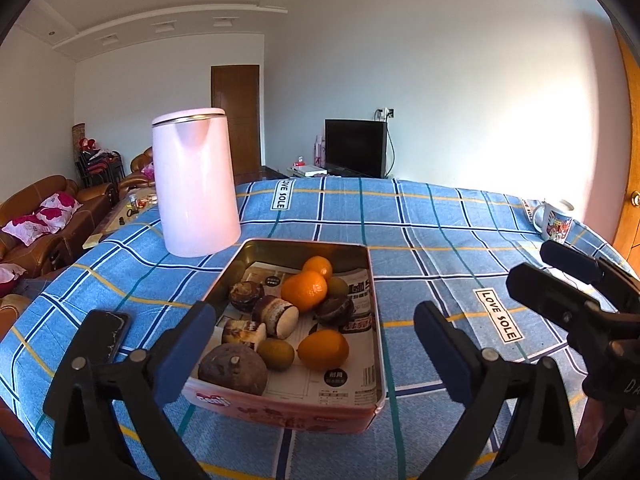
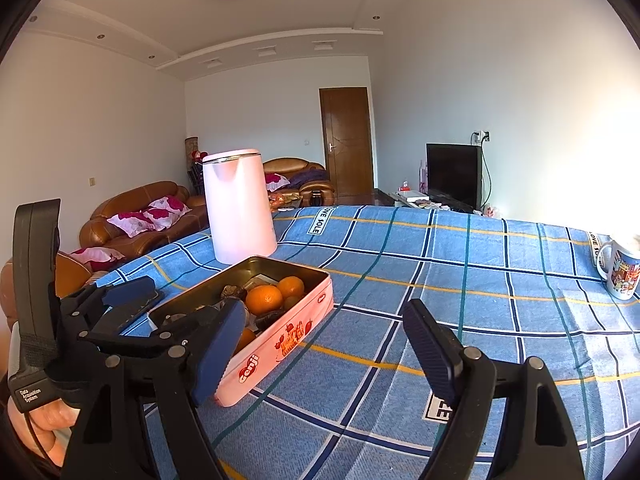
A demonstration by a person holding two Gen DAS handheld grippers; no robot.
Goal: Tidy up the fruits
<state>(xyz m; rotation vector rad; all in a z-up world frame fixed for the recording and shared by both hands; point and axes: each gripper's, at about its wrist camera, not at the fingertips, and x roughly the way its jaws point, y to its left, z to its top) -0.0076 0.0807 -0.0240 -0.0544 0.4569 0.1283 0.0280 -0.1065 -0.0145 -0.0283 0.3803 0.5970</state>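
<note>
A counter [image 1: 420, 216] draped in a blue checked cloth fills most of the view, with a living room behind it: brown sofas, a wooden door and a dark television [image 1: 355, 148] against the far wall. A tall pale pink kettle [image 1: 195, 182] stands upright on the cloth, just behind the back left corner of a shallow pink tin [image 1: 280, 410]. The tin is lined with printed paper and holds the fruit: three oranges [image 1: 304, 290], two green kiwis [image 1: 276, 354], and several brown, rough-skinned pieces, the largest [image 1: 233, 368] at the near edge. Everything lies loose inside the tin, and some pieces touch.

The left tool [image 1: 316, 348] hangs low over the near end of the tin with its blue-padded fingers spread very wide, one on each side of the tin, gripping nothing. The right tool [image 2: 326, 354] sits just to the right of the tin, over bare cloth, its fingers also well apart and empty. A patterned mug [image 2: 620, 274] stands near the far right edge. A dark phone [image 1: 114, 334] lies flat on the cloth left of the tin.
</note>
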